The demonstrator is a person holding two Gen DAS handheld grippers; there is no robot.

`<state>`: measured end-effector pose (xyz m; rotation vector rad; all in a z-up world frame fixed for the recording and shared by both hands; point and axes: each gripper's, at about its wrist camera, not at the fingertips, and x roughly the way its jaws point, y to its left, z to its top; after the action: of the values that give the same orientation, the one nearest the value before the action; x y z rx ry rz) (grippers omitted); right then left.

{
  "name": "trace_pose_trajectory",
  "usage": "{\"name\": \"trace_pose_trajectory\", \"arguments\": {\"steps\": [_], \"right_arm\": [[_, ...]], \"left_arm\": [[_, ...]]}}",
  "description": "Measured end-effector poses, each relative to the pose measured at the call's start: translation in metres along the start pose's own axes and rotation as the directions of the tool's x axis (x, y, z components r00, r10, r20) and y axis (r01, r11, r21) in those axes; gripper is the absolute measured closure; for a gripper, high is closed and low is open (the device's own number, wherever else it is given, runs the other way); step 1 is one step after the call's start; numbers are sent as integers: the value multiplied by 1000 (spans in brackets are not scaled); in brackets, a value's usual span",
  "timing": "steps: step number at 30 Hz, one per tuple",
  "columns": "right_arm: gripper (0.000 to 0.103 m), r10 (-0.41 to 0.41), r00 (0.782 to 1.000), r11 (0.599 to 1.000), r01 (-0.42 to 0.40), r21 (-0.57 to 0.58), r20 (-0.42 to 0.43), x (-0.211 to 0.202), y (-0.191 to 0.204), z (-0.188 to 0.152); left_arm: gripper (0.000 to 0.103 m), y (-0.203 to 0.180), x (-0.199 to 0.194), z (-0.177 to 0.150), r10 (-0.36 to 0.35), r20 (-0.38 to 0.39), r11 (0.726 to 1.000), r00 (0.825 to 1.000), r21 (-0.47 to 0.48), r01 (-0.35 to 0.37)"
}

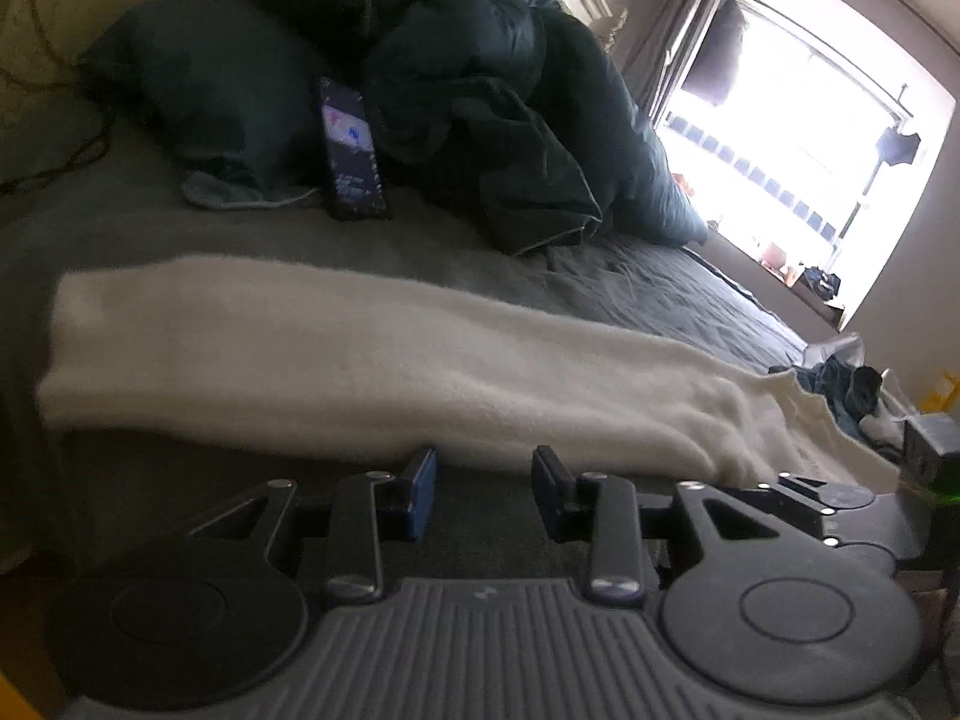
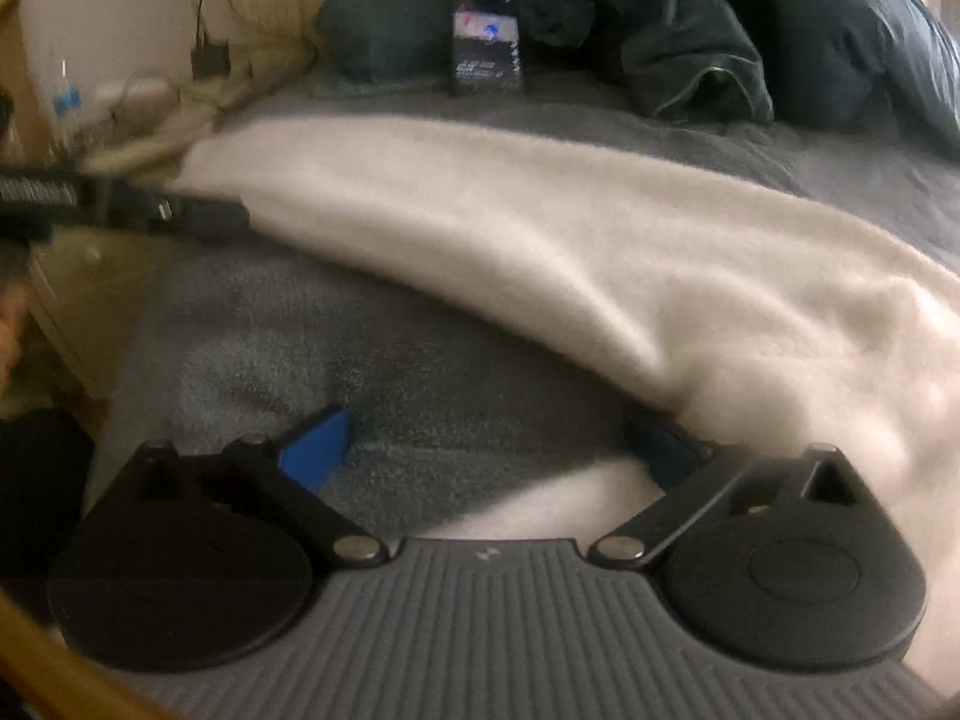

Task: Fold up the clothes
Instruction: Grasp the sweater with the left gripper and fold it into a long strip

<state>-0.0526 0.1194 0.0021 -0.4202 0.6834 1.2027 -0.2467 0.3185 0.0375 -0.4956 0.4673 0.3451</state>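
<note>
Tools: left tool [image 1: 485, 489] parted, empty | right tool [image 2: 492, 450] spread wide | white garment [image 1: 336, 354] edge just ahead on bed [image 1: 180, 228]

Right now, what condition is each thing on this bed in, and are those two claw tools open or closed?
White garment: lying flat in a long strip on the bed.
Phone: screen lit, propped against the dark bedding.
Dark duvet: crumpled in a heap.
Left gripper: open, empty.
Right gripper: wide open, empty.
</note>
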Motion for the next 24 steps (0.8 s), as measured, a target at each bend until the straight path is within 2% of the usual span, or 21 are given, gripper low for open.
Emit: {"name": "trace_pose_trajectory", "arguments": {"steps": [7,12,18,24], "right_arm": [[4,-15,1000,1000,15,-16,-4,3,0,1],[4,-17,1000,1000,17,-17,-3,6,0,3],[4,-21,1000,1000,21,-19,-1,6,-1,3],[4,-28,1000,999,28,-23,0,7,0,3]], "left_arm": [[66,-6,30,25,24,56,1000,998,2,-25],[66,-4,63,21,71,48,996,996,42,-73],[66,-7,67,13,86,62,992,994,86,-91],[66,-6,67,8,83,63,992,995,86,-88]]}}
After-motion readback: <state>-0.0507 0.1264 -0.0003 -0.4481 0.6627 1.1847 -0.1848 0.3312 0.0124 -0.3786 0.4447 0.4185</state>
